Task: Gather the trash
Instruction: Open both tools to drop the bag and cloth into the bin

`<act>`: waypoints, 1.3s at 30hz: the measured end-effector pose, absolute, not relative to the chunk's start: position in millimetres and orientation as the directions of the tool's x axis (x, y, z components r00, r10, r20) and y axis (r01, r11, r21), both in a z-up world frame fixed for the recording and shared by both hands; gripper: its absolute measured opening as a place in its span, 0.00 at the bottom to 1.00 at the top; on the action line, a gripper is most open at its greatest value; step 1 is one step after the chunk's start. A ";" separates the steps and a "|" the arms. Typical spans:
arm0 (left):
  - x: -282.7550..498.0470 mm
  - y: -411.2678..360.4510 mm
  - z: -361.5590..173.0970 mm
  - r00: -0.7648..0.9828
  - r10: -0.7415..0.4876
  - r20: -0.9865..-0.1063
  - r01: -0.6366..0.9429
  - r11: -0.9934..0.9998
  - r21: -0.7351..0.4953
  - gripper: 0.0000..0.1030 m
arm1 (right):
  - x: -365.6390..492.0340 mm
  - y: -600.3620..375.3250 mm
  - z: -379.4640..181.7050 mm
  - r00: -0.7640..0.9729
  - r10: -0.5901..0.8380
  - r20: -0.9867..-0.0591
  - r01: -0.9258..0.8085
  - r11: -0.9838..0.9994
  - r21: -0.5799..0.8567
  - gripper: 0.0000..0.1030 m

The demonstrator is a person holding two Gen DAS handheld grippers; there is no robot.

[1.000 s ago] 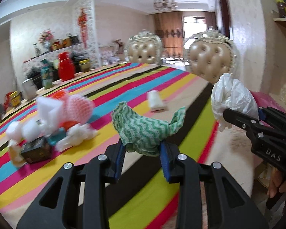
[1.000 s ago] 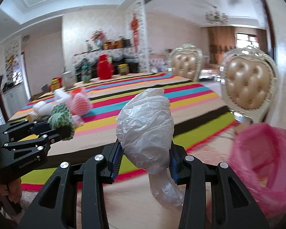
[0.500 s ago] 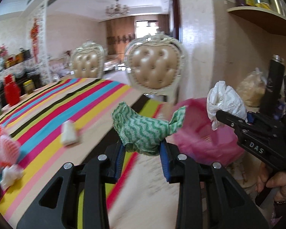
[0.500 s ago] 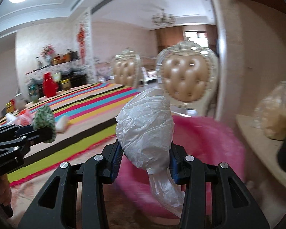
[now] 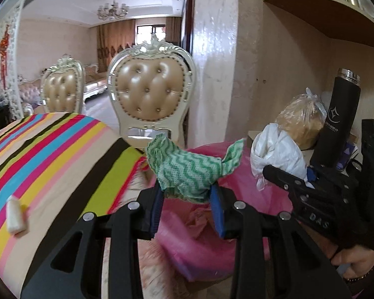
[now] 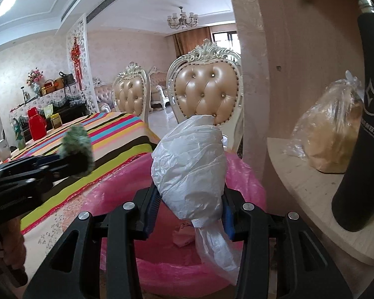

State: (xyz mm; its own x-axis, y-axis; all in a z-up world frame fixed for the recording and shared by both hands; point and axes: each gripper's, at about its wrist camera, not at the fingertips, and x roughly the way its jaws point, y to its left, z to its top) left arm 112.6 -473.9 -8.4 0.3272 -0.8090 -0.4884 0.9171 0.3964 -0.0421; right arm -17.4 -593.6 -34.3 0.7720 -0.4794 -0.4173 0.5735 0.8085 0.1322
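Your left gripper (image 5: pixel 187 194) grasps the crumpled green wave-patterned cloth (image 5: pixel 187 172), its jaws opening slightly with the cloth between them. Your right gripper (image 6: pixel 189 199) is clenched on the crumpled white plastic bag (image 6: pixel 189 172). Both items hang above the pink-lined bin (image 6: pixel 246 182), beside the striped table (image 5: pixel 49 154).

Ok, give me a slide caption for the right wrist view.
Right gripper holds a crumpled white plastic bag over the pink-lined trash bin.

Right gripper (image 6: pixel 188 205): clamped on crumpled white plastic bag (image 6: pixel 189 169)
Below: pink-lined bin (image 6: pixel 246 182)
Left gripper (image 6: pixel 72 163): holds green cloth (image 6: pixel 77 147)
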 end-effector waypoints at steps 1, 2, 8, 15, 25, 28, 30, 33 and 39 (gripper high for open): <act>112.1 -479.1 -9.4 0.322 -0.809 -0.493 0.919 0.391 -0.042 0.34 | -17.3 -594.7 -34.5 0.770 -0.482 -0.417 0.577 0.806 0.134 0.41; 112.9 -485.5 -12.2 0.312 -0.808 -0.500 0.923 0.383 -0.043 0.35 | -18.7 -597.1 -35.5 0.768 -0.484 -0.419 0.580 0.803 0.136 0.41; 114.5 -509.7 -30.7 0.268 -0.795 -0.545 0.933 0.356 -0.060 0.44 | -23.6 -606.1 -34.9 0.762 -0.494 -0.419 0.595 0.790 0.149 0.44; 131.3 -487.6 -31.0 0.348 -0.768 -0.538 0.891 0.449 -0.065 0.77 | -7.0 -601.5 -35.0 0.764 -0.478 -0.434 0.585 0.796 0.153 0.67; 162.5 -405.4 -20.0 0.512 -0.677 -0.528 0.776 0.629 -0.054 0.91 | 12.4 -569.2 -24.5 0.786 -0.456 -0.417 0.551 0.822 0.141 0.76; 170.3 -377.3 -17.5 0.549 -0.645 -0.532 0.735 0.675 -0.061 0.95 | 15.5 -556.8 -21.5 0.788 -0.446 -0.424 0.541 0.830 0.134 0.81; 174.2 -357.5 -15.1 0.577 -0.617 -0.535 0.701 0.711 -0.064 0.95 | 18.3 -543.9 -19.4 0.794 -0.430 -0.429 0.524 0.842 0.126 0.82; 178.9 -328.4 -12.6 0.603 -0.577 -0.551 0.654 0.753 -0.073 0.95 | 27.1 -522.1 -17.7 0.805 -0.391 -0.446 0.484 0.868 0.113 0.82; 182.5 -260.8 -8.5 0.679 -0.466 -0.567 0.547 0.837 -0.032 0.95 | 55.2 -464.9 -17.5 0.836 -0.273 -0.476 0.358 0.929 0.095 0.82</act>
